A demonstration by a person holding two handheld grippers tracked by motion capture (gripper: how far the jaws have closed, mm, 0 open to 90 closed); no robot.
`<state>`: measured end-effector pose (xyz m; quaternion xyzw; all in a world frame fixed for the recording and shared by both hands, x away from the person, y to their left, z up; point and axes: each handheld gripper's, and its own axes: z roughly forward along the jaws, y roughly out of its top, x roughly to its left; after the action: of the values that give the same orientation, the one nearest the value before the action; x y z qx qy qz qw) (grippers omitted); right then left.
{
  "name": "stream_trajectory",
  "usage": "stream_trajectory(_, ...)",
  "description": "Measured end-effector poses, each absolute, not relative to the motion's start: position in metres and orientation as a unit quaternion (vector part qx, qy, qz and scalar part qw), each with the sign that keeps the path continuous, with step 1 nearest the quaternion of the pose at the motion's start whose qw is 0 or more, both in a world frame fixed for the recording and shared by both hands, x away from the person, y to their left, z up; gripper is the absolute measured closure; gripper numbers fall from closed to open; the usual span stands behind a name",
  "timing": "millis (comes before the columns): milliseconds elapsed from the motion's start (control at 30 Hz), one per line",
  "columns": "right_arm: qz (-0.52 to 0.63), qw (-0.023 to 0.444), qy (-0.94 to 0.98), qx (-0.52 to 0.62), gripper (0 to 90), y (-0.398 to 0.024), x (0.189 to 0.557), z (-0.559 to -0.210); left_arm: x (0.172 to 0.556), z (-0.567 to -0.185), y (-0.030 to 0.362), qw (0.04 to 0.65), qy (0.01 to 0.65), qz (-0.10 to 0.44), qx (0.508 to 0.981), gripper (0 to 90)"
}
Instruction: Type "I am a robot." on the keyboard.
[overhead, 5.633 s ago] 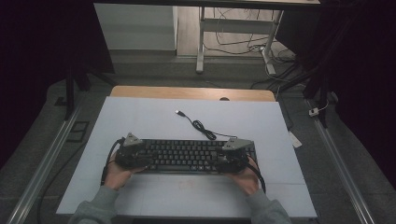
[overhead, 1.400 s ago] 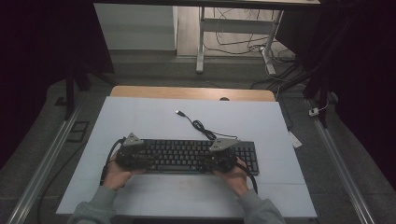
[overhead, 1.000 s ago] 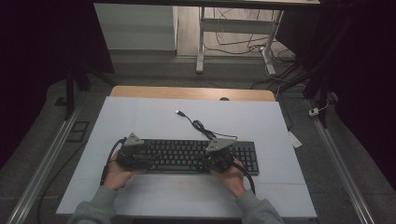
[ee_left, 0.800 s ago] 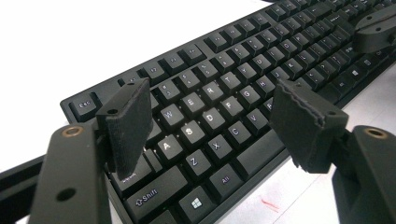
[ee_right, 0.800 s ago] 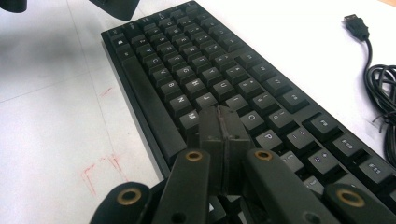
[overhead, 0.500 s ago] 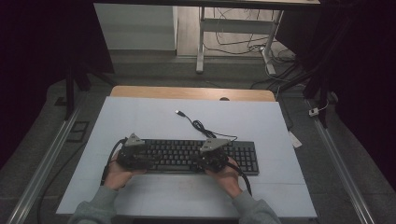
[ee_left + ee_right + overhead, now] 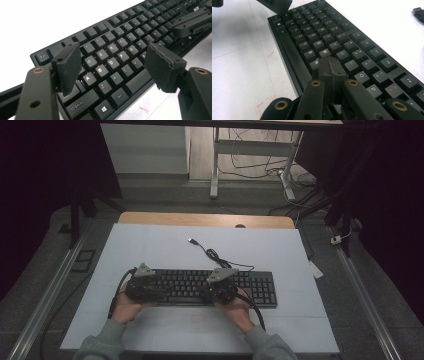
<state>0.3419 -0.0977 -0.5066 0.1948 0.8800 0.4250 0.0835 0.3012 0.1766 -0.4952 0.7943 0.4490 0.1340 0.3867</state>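
One black keyboard [image 7: 200, 287] lies on the worktop [image 7: 280, 330]. One cable [image 7: 215, 256] runs from it toward the far edge and ends in one USB plug [image 7: 191, 240]. Two grippers work over the keys: the left gripper [image 7: 142, 287] and the right gripper [image 7: 220, 290], each carried by one hand.

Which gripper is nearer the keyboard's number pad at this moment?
Right. The right gripper, jaws shut, sits over the middle keys of the keyboard, next to the number pad. The left gripper, jaws open, is at the keyboard's far left end.
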Motion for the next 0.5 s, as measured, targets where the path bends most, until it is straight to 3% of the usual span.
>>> stream_trajectory(500, 0.408, 0.08, 0.887, 0.204, 89.5, -0.088, 0.3457, -0.5169, 0.3009, -0.4956, 0.1766, 0.384, 0.448, 0.135, 0.796, 29.1)
